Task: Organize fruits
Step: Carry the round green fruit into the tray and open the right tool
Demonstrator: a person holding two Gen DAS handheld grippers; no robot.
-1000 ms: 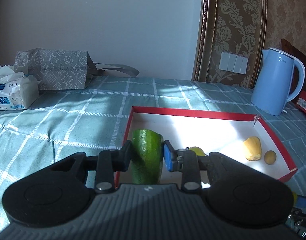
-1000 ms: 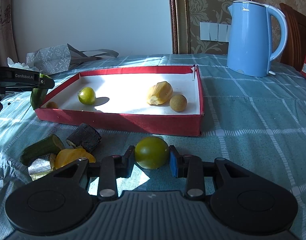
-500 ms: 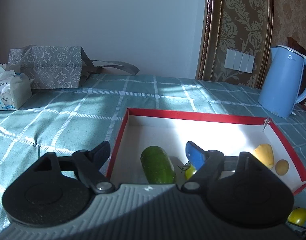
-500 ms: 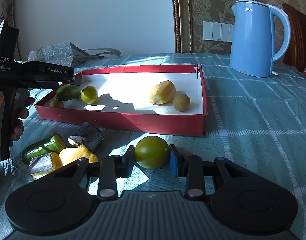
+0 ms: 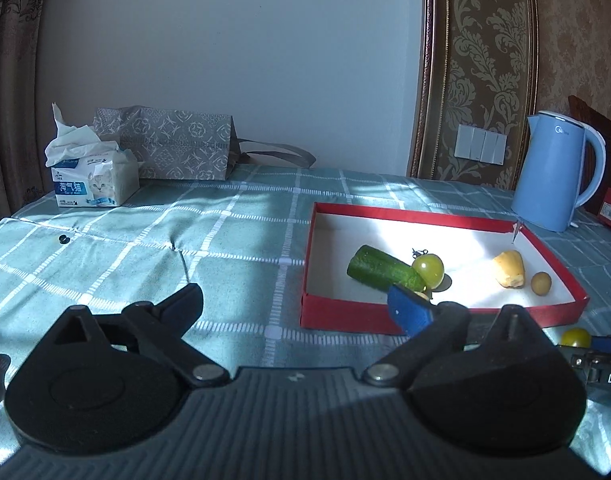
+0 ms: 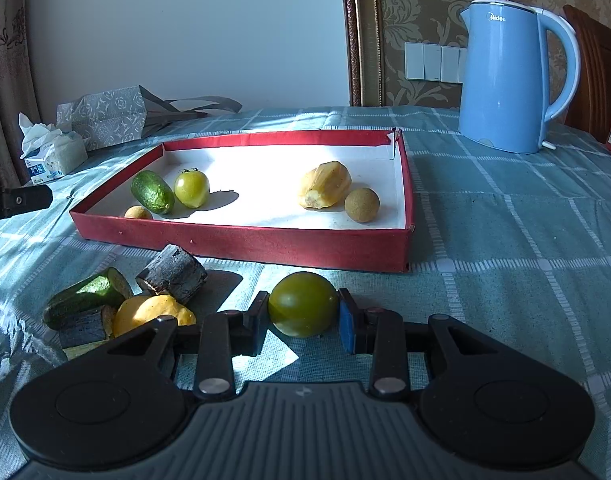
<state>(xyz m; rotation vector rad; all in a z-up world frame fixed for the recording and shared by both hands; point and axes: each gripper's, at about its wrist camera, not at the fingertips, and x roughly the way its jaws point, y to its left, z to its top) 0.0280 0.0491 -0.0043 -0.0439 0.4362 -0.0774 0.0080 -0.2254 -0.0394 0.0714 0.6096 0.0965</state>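
Step in hand: loading fruit into red tray [image 6: 241,242]. Left gripper [image 5: 295,306] spread wide, empty, short of tray; cucumber [image 5: 383,269] lies inside, touching small tomato [image 5: 428,269]. Right gripper [image 6: 301,312] clenched on green tomato [image 6: 302,304], w/ tray just ahead. Next, prob.: lift over wall, release on bare floor.

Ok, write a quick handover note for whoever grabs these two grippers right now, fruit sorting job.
Left gripper: open, empty, off the tray's left near corner.
Right gripper: shut on the green tomato, just in front of the red tray.
In the tray: cucumber piece, small green tomato, yellow peeled fruit, two small round brown fruits.
Left on the cloth: cucumber chunk, yellow piece, two dark chunks.
Next, probably: tomato into the tray, then the pile.
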